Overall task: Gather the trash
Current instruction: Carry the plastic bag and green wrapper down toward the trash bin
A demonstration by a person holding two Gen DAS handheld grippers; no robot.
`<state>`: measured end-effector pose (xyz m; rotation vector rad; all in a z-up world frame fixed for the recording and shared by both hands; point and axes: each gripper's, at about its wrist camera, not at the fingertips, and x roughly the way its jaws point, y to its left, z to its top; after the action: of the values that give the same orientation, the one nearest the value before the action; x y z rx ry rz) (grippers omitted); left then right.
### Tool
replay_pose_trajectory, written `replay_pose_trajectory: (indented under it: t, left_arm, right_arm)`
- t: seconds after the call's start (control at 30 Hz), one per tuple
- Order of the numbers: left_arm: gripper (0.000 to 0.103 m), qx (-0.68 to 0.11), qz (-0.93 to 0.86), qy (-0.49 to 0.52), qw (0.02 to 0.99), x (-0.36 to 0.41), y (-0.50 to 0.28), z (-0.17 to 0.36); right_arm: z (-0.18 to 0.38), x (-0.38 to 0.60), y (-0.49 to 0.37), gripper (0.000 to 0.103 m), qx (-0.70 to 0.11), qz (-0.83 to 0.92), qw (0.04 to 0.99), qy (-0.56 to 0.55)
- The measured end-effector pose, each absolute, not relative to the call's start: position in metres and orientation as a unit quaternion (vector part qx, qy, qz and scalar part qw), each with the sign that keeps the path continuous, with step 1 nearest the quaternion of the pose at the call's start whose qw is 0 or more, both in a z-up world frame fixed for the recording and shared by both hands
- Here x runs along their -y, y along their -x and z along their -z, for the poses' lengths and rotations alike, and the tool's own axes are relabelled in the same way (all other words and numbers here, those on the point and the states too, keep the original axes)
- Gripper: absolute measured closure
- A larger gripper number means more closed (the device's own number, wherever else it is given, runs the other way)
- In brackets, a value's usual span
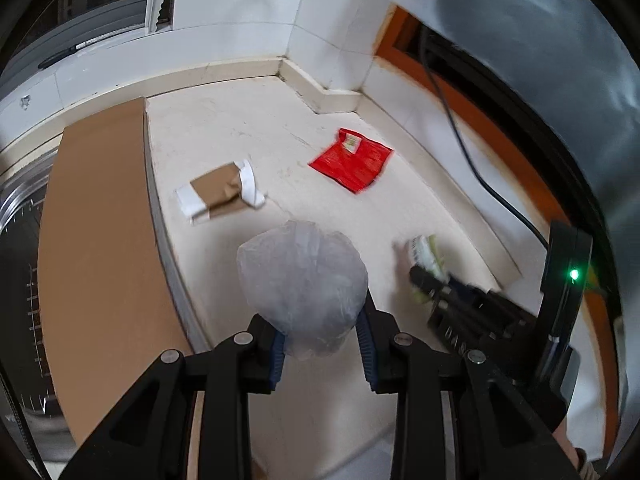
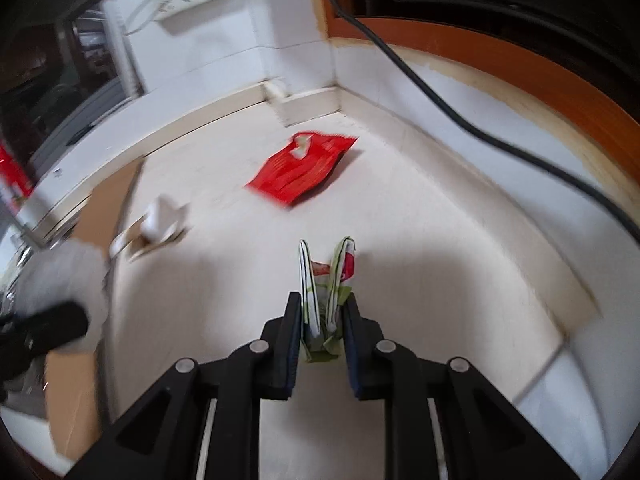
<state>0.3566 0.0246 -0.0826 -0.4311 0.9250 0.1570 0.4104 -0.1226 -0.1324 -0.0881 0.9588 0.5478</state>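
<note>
My left gripper (image 1: 322, 340) pinches the clear plastic bag (image 1: 302, 280); my right gripper (image 2: 322, 340) pinches a green-and-white wrapper (image 2: 326, 280) just above the counter (image 2: 440, 260). I judge bagging comes next, then the red packet (image 2: 304, 166) beyond

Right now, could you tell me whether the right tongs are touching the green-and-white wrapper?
Touching: the right wrist view shows the right tongs pinching the green-and-white wrapper between both pads.

Crinkled translucent plastic bag (image 1: 302, 280), glossy red foil wrapper (image 1: 352, 159), matt brown cardboard sheet (image 1: 100, 248), smooth pale stone counter (image 1: 256, 128), black matt plastic gripper fingers (image 2: 290, 344)
</note>
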Motion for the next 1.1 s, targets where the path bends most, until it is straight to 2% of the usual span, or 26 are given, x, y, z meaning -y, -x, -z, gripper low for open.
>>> replay_pose_trajectory:
  t: [0.57, 1.1]
  left_arm:
    - [0.074, -0.440, -0.013, 0.127, 0.889, 0.001, -0.184, 0.058]
    - [0.074, -0.453, 0.034, 0.067, 0.888, -0.021, -0.063, 0.092]
  right_arm:
    - [0.092, 0.150, -0.214, 0.084, -0.480, -0.297, 0.825, -0.025]
    - [0.121, 0.105, -0.063, 0.084, -0.524, -0.267, 0.809, -0.008]
